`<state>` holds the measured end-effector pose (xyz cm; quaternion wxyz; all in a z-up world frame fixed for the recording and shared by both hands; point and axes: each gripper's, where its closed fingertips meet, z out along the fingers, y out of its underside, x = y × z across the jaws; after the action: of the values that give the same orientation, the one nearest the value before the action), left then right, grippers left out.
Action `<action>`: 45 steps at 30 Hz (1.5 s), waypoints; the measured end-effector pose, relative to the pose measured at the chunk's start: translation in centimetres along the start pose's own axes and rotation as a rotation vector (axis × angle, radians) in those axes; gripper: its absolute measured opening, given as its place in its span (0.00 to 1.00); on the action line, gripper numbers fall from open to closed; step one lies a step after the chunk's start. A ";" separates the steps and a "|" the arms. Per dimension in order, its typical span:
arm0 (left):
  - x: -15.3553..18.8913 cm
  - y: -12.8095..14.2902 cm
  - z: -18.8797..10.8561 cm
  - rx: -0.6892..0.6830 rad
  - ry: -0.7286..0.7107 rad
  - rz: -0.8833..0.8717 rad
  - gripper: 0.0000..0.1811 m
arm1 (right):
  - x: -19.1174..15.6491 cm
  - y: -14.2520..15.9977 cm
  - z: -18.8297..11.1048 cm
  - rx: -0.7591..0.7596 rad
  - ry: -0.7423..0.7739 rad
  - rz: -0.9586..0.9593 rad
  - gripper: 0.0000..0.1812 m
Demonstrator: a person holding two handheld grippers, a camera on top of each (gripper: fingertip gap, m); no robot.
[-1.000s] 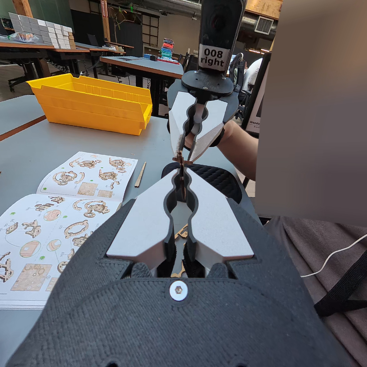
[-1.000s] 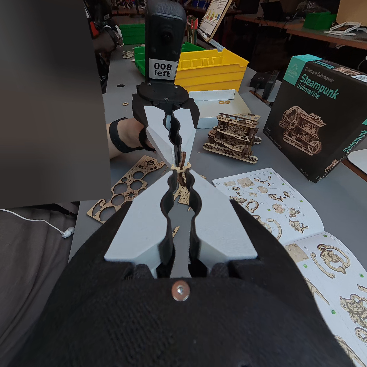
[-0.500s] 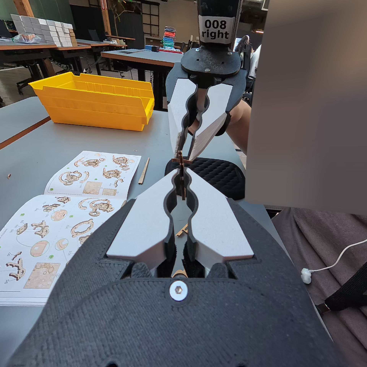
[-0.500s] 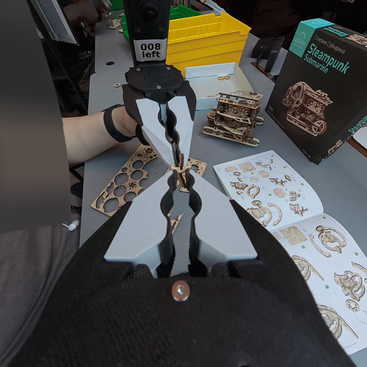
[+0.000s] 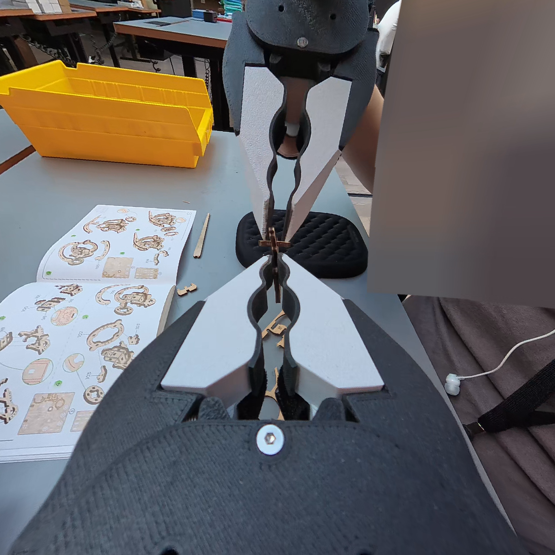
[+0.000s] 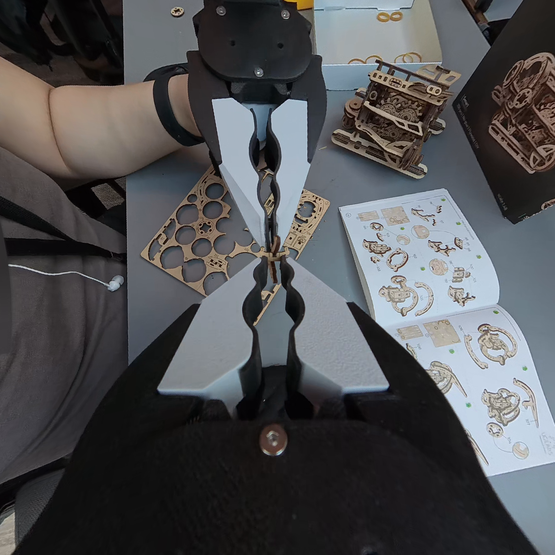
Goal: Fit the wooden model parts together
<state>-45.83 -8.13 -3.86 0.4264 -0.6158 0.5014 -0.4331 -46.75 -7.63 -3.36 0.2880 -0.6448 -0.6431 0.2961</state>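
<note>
My left gripper (image 5: pixel 274 259) is shut on a thin flat wooden part (image 5: pixel 276 282), held edge-on and upright. My right gripper (image 5: pixel 275 237) comes in from the top of the left wrist view, tip to tip with the left one. It is shut on a small crosswise wooden part (image 5: pixel 274 243). The two parts cross each other at the fingertips. In the right wrist view my right gripper (image 6: pixel 271 262) faces the left gripper (image 6: pixel 271 240). There the light cross part (image 6: pixel 272 255) sits on the darker flat part (image 6: pixel 274 271). Both are held above the grey table (image 6: pixel 330 186).
An open instruction booklet (image 5: pixel 90 300) lies by the grippers and shows again in the right wrist view (image 6: pixel 435 300). Also here: a yellow bin (image 5: pixel 105 120), black pad (image 5: pixel 324 246), wooden stick (image 5: pixel 201 235), punched plywood sheet (image 6: pixel 195 240), built wooden model (image 6: pixel 390 120), dark box (image 6: pixel 516 120), and a person's arm (image 6: pixel 105 129). Only a small space, under 4 cm, lies between the two pairs of fingers.
Both grippers have tilted down toward the table and drawn closer, so each looms larger in the other's view. The two parts stay crossed at the tips and both grips hold.
</note>
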 end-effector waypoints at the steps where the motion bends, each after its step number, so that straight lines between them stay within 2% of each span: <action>1: -0.1 -0.2 -0.1 0.012 -0.001 -0.005 0.00 | 0.1 -0.1 -0.1 0.012 -0.002 0.010 0.03; 7: 0.0 -2.4 -1.0 0.157 -0.006 0.010 0.00 | 0.2 -2.3 -1.4 0.202 0.016 0.019 0.03; 9: 0.2 -2.8 -1.1 0.176 -0.011 0.035 0.00 | 0.0 -2.7 -1.7 0.220 0.030 -0.010 0.03; 18: 0.7 -3.3 -1.3 0.179 -0.012 0.058 0.00 | -0.5 -3.0 -2.1 0.049 0.054 -0.131 0.03; 28: 1.0 -2.8 -0.9 0.128 -0.022 0.089 0.00 | -0.8 -2.3 -2.0 -0.095 0.025 -0.124 0.03; 37: 1.2 -3.5 -1.2 0.152 -0.035 0.103 0.00 | -1.0 -2.9 -2.4 -0.148 0.039 -0.156 0.04; 45: 1.6 -5.4 -2.0 0.229 -0.086 0.146 0.00 | -1.2 -4.6 -3.5 -0.196 0.079 -0.202 0.04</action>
<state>-46.24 -9.17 2.02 0.5455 -0.5427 0.4735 -0.4286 -47.15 -8.80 2.45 0.2772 -0.6127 -0.7188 0.1760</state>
